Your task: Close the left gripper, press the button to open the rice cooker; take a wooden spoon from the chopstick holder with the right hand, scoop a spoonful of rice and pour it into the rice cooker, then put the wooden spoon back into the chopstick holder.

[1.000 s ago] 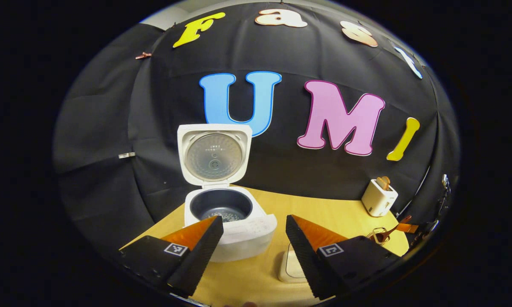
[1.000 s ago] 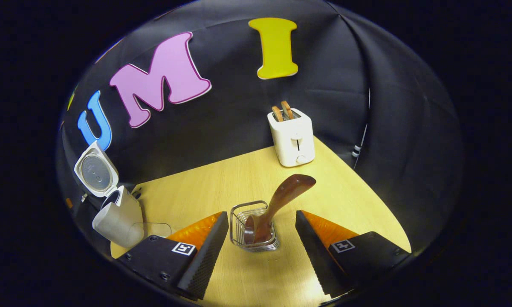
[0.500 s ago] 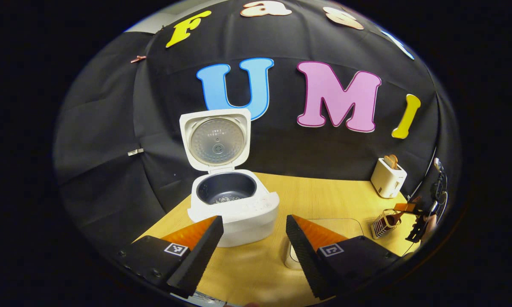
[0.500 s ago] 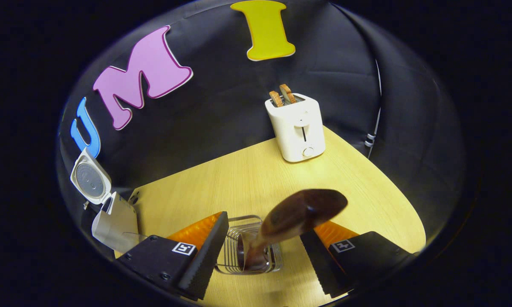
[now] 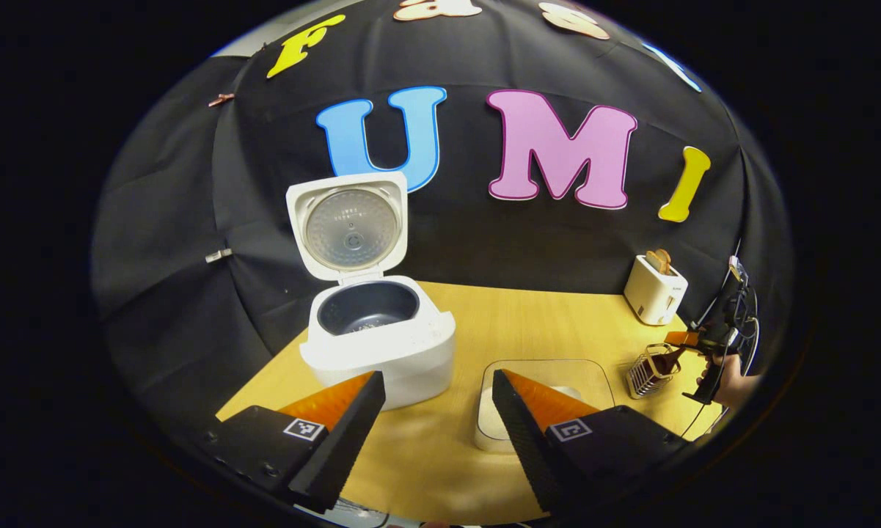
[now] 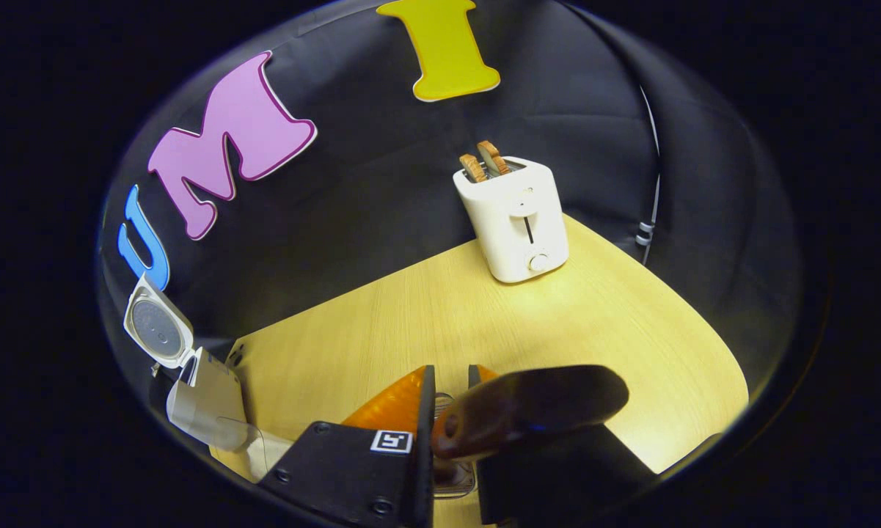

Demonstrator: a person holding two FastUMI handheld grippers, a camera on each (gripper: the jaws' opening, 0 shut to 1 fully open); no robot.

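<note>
1. The rice cooker (image 5: 378,350) stands near the surface's (image 5: 543,323) left edge, its lid (image 5: 346,226) upright at the back, so the pot is open from above and from the front.
2. A bare strip of surface lies between the cooker and the shallow container (image 5: 550,396) just right of it.
3. The toaster (image 6: 513,220) stands at the far right, well apart from the chopstick holder (image 5: 649,370); open wood lies between them.
4. The wooden spoon (image 6: 528,411) fills the narrow gap of the right tool (image 6: 447,411) above the holder.
</note>
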